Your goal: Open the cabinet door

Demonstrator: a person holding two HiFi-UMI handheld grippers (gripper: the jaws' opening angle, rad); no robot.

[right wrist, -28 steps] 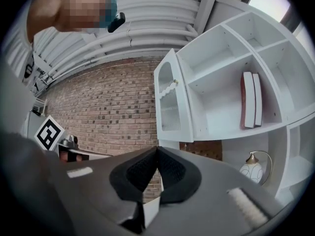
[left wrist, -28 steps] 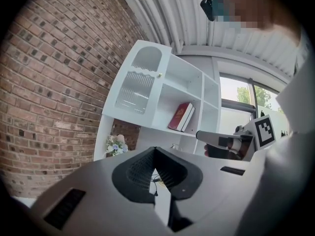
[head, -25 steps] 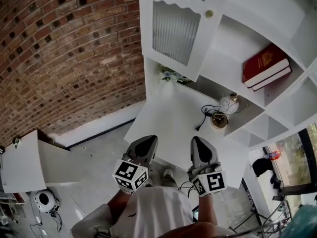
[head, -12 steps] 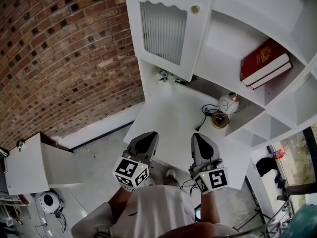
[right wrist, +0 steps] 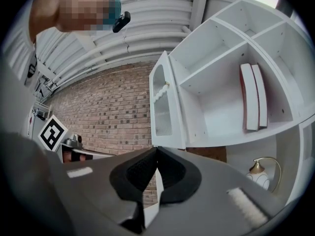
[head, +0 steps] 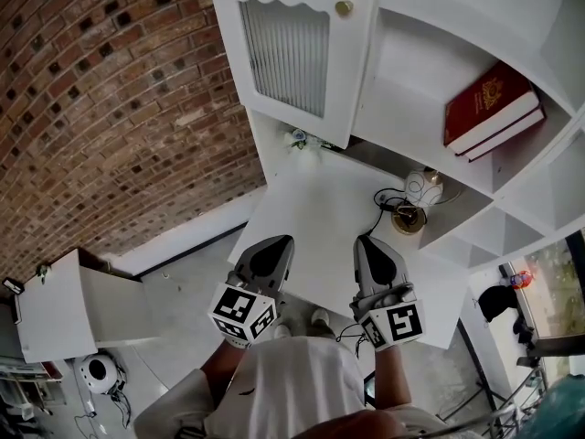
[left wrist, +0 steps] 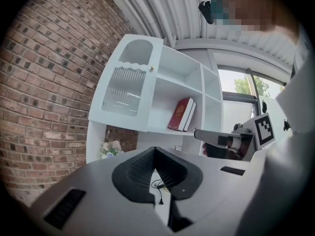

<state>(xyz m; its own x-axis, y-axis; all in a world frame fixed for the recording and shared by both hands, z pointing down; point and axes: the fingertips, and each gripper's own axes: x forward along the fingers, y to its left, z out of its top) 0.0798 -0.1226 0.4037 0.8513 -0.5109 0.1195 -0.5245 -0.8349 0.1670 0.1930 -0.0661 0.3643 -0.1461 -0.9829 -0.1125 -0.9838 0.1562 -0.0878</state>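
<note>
The white cabinet door (head: 297, 48) with a ribbed glass pane stands swung open at the top of the head view, its small brass knob (head: 344, 8) near its right edge. The door (left wrist: 125, 90) and knob (left wrist: 152, 68) show upper left in the left gripper view, and the door (right wrist: 165, 107) shows edge-on in the right gripper view. My left gripper (head: 272, 252) and right gripper (head: 375, 251) hang side by side low in the head view, well short of the door. Both are shut with nothing between the jaws, as the left gripper (left wrist: 155, 150) and right gripper (right wrist: 156, 150) views show.
Red books (head: 494, 108) lie on an open shelf (head: 430, 80) right of the door. A white lamp with a brass base (head: 411, 210) and its cord stand on the white counter (head: 315, 218), flowers (head: 302, 138) at its back. A brick wall (head: 101, 99) is at the left.
The cabinet and door have slid left and upward in the head view as the view shifted. Both grippers stay shut, side by side, at much the same spot in the picture.
</note>
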